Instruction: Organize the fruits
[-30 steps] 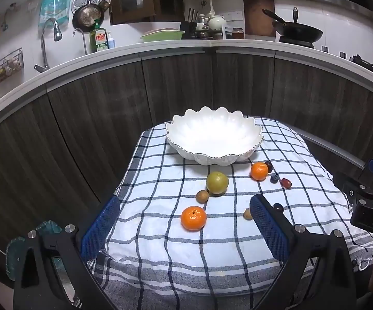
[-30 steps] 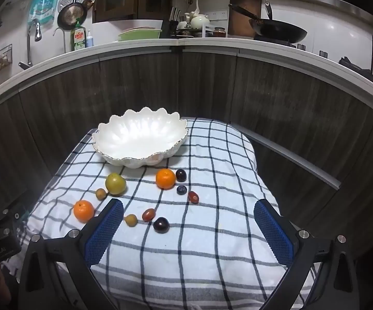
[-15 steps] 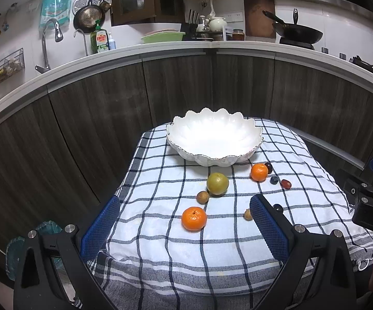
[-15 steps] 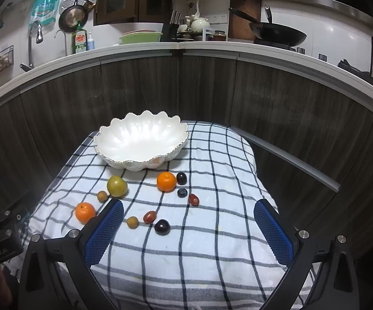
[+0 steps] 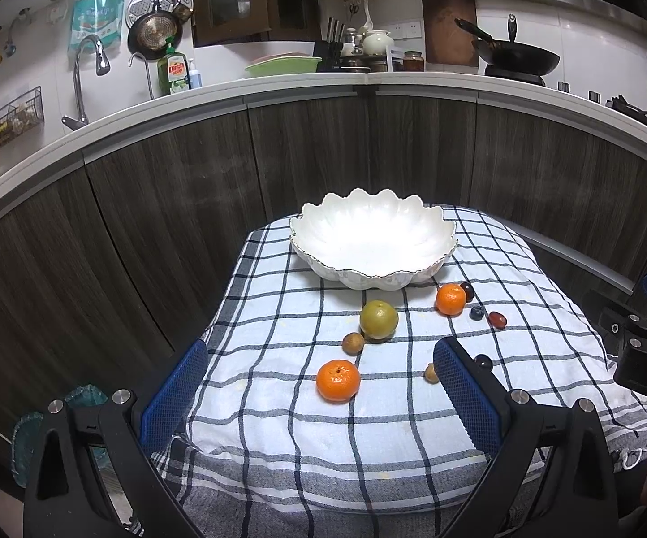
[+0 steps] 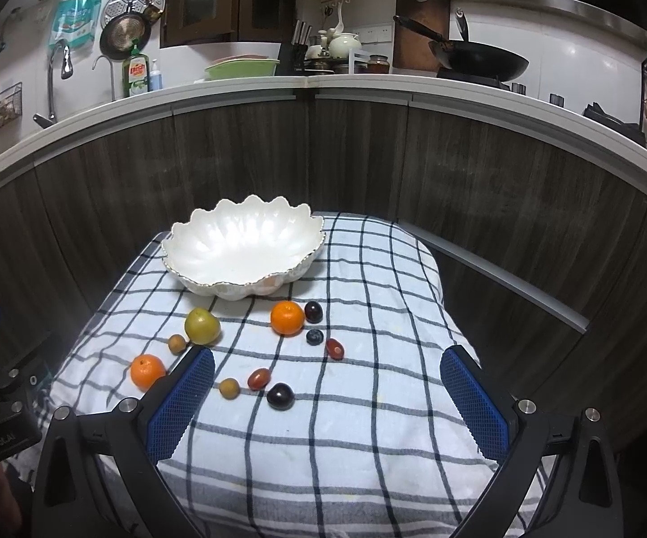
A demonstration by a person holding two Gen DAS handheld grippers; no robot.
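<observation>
Checked cloth (image 6: 368, 403) is spread below dark cabinets. Left gripper (image 5: 323, 394) and right gripper (image 6: 328, 399) are held wide apart, empty, above its near edge. Fruits, possibly plums among them, lie scattered before the white bowl (image 6: 243, 246).

Dim indoor light, sharp focus, strong fisheye bending, dark corners.

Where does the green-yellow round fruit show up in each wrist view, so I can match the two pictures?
Left wrist: green-yellow fruit sits centre, just below the white bowl.
Right wrist: same fruit lies left of centre, below the bowl's left part.
Shared landmark: the small brown fruit at its lower left.
</observation>
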